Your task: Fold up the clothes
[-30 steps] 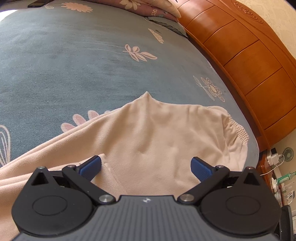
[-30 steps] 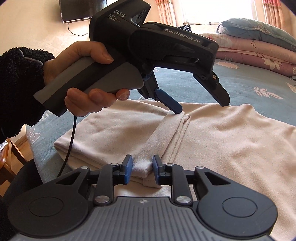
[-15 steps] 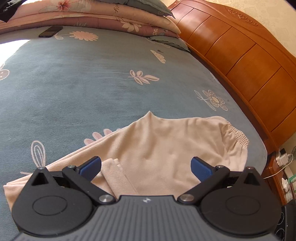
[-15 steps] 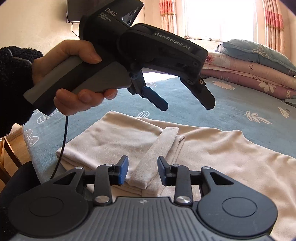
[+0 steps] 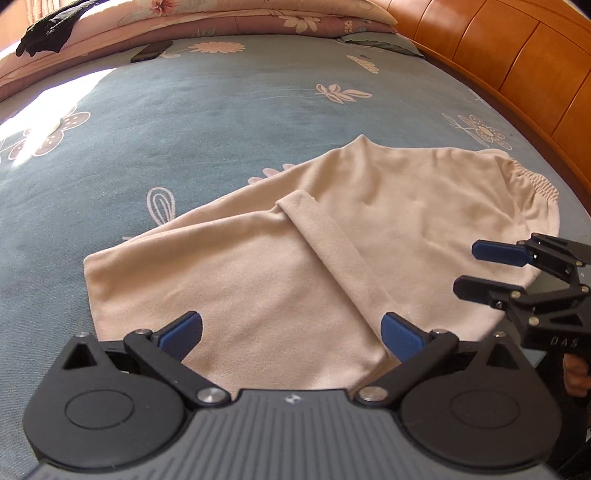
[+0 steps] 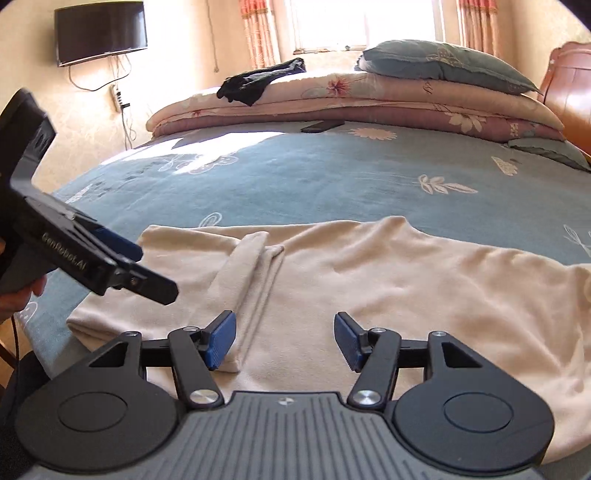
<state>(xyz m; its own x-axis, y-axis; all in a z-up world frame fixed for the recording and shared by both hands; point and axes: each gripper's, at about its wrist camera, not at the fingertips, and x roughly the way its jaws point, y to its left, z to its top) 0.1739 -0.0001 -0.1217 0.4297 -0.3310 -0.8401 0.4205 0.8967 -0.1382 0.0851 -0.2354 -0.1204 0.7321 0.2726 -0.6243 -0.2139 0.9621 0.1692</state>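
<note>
A beige garment [image 5: 332,258] lies flat on the blue flowered bedspread [image 5: 184,129], its gathered elastic edge [image 5: 535,181] toward the headboard. A folded strip [image 5: 332,240] of it runs diagonally across the top. My left gripper [image 5: 291,334] hovers open above the garment's near end, holding nothing. In the right wrist view the left gripper [image 6: 147,266] hangs at the left, clear of the cloth. My right gripper [image 6: 285,339] is opening over the garment [image 6: 406,280]. The strip's end [image 6: 236,295] lies beside its left pad, unpressed. From the left wrist view, the right gripper [image 5: 480,271] floats at the garment's right edge.
Stacked quilts [image 6: 369,99] and a pillow [image 6: 443,62] line the bed's far side, with a black cloth [image 6: 258,83] on them and a phone [image 6: 321,125] in front. A wooden headboard [image 5: 517,66] borders one side. A wall TV [image 6: 99,31] hangs beyond. The bed edge runs under my grippers.
The right gripper let go of the folded strip and its jaws spread. The left gripper drew back from the strip toward the garment's left end. Both now sit higher.
</note>
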